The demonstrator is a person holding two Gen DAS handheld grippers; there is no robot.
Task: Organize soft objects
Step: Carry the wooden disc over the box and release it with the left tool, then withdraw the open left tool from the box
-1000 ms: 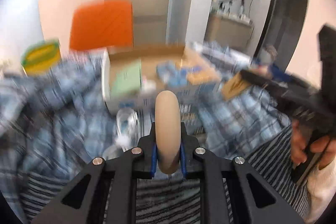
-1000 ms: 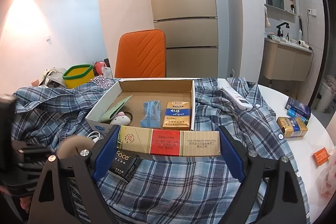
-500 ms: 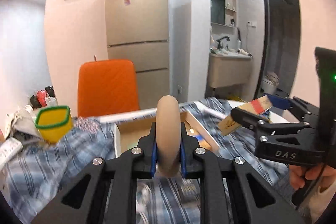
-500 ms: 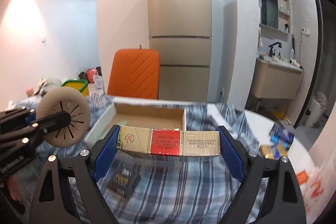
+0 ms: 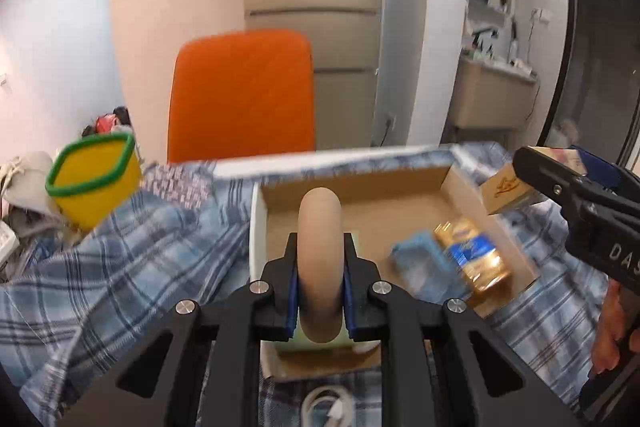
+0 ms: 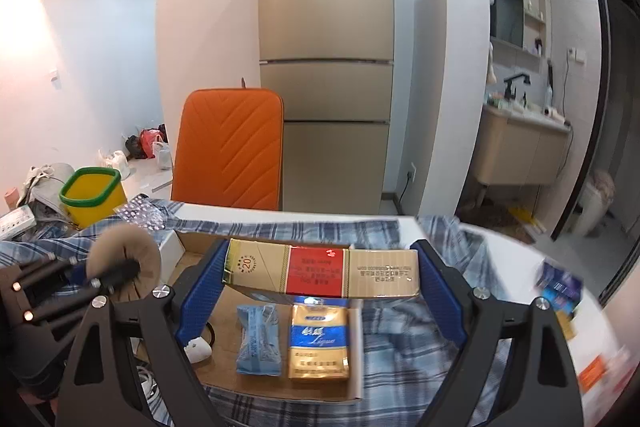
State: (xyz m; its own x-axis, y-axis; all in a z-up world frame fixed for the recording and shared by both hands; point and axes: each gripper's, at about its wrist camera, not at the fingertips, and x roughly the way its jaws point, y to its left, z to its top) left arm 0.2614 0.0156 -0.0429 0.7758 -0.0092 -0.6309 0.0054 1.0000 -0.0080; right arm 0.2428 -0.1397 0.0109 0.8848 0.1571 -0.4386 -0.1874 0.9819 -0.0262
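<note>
Tan puff [image 5: 319, 259] sits pinched edge-on in the left hand-held gripper [image 5: 319, 301] above the box [image 5: 460, 183].

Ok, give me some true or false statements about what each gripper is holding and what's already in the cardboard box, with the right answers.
1. The left gripper is shut on a tan round disc. True.
2. The right gripper is empty. False: its jaws clamp a long gold and red carton by its two ends.
3. A gold and blue pack lies in the cardboard box. True.
4. The box stands on bare wood. False: it rests on a blue plaid cloth.
5. The chair behind the table is green. False: it is orange.
</note>
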